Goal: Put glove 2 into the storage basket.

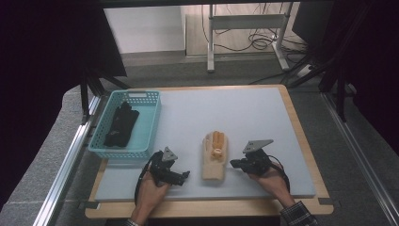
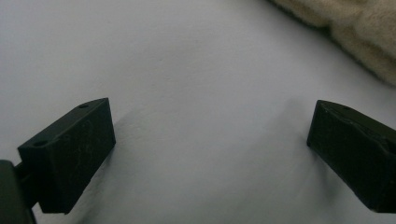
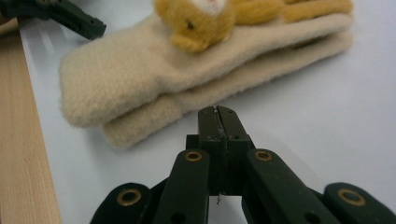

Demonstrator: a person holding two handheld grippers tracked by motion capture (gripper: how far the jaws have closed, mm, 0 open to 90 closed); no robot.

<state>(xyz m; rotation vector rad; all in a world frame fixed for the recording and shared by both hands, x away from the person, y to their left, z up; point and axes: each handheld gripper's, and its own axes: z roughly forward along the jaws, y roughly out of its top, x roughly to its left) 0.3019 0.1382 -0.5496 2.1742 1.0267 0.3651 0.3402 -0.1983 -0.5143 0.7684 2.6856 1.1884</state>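
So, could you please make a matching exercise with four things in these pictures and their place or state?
Things:
1. left claw
2. right claw
3. cream gloves
4. black gloves

Place or state:
a. inside the teal basket
b. shut, nothing between the jaws
c. open, above bare mat
d. stacked on the mat, with an orange plush animal on top

Pairs: 1-c, 2-b, 3-d, 4-a

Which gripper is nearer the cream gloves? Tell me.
Right. The right gripper, jaws shut, has its tip almost at the cream gloves; the left gripper, jaws open, sits a little farther off on their other side.
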